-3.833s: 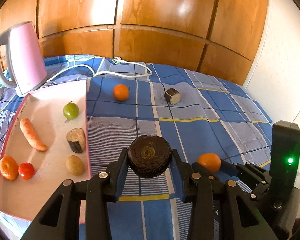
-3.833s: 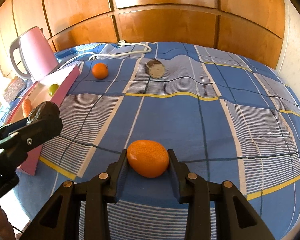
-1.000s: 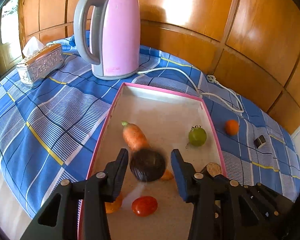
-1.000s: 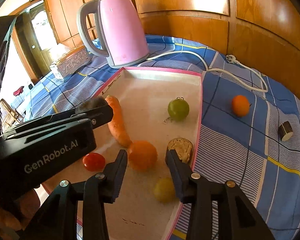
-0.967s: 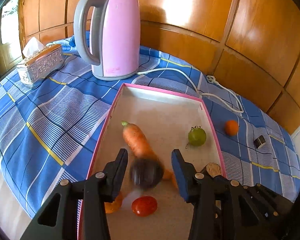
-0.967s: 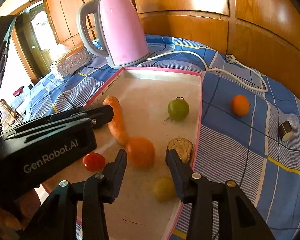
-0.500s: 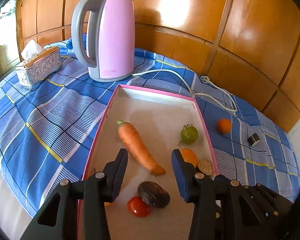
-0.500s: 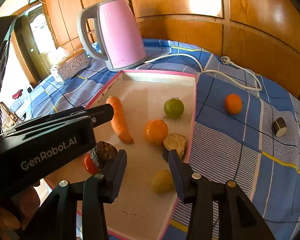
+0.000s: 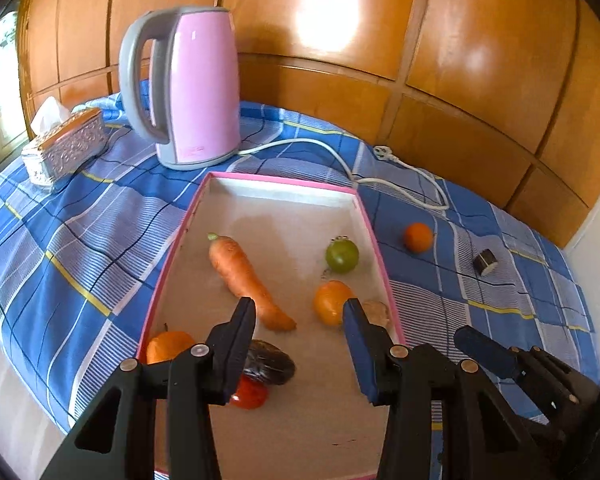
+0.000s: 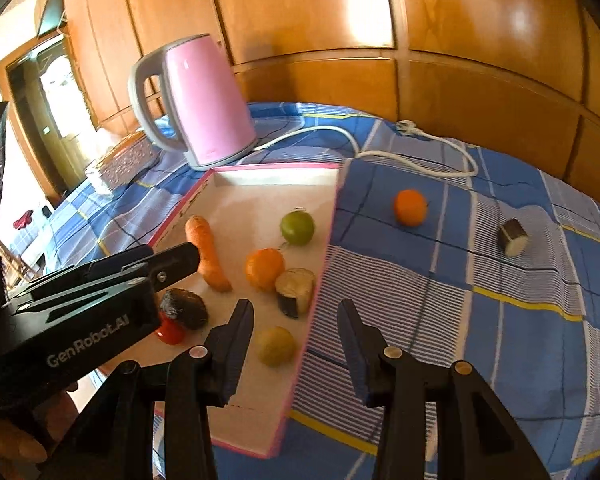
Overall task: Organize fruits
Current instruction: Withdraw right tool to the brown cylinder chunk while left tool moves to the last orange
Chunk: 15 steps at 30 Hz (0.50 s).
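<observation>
A silver embossed tissue box (image 9: 62, 148) and a glossy pink kettle (image 9: 192, 88) stand left on the blue checked cloth (image 9: 80, 240). In the pink-rimmed tray (image 9: 172, 248) the tapered carrot (image 9: 246, 280) lies lengthwise, leaf end toward the kettle, tip toward the camera, beside a smooth green fruit (image 9: 342, 255), an orange (image 9: 330, 302) and a dark rough fruit (image 9: 270, 366). The left gripper (image 9: 300, 312) and right gripper (image 10: 296, 316) hover parted, holding nothing

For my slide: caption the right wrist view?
Empty right claw above pink tray of produce; orange remains outside.
</observation>
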Tool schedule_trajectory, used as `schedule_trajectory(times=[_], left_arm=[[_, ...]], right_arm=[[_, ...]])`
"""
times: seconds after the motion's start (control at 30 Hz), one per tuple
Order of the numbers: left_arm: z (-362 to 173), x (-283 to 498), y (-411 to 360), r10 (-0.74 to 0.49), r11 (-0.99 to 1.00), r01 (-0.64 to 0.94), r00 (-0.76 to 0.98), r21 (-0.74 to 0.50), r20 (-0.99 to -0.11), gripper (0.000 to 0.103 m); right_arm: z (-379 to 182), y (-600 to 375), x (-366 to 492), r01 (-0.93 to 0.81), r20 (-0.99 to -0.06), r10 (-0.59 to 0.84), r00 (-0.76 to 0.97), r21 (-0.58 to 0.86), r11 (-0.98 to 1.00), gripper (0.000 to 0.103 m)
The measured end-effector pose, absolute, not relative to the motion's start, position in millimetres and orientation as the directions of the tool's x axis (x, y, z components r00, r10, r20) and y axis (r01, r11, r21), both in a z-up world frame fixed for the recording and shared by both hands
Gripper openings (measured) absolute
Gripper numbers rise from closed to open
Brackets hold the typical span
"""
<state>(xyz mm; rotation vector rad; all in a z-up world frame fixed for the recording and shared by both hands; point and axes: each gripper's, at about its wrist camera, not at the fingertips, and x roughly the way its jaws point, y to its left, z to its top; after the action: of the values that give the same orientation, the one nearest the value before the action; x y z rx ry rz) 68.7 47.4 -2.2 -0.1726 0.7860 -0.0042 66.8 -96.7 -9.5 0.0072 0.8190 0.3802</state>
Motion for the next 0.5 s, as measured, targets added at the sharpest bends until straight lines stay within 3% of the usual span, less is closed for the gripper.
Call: schedule_trajectory(times=[0.5], left_arm=[[-0.5,72.0,-5.6,-0.128,0.991,0.059,0.694,-0.122,-0.708,0.046]], right_arm=[[-17.2,-158.2,74.2,-0.161,-0.722,0.238,0.649,0.176,0.971,0.044]])
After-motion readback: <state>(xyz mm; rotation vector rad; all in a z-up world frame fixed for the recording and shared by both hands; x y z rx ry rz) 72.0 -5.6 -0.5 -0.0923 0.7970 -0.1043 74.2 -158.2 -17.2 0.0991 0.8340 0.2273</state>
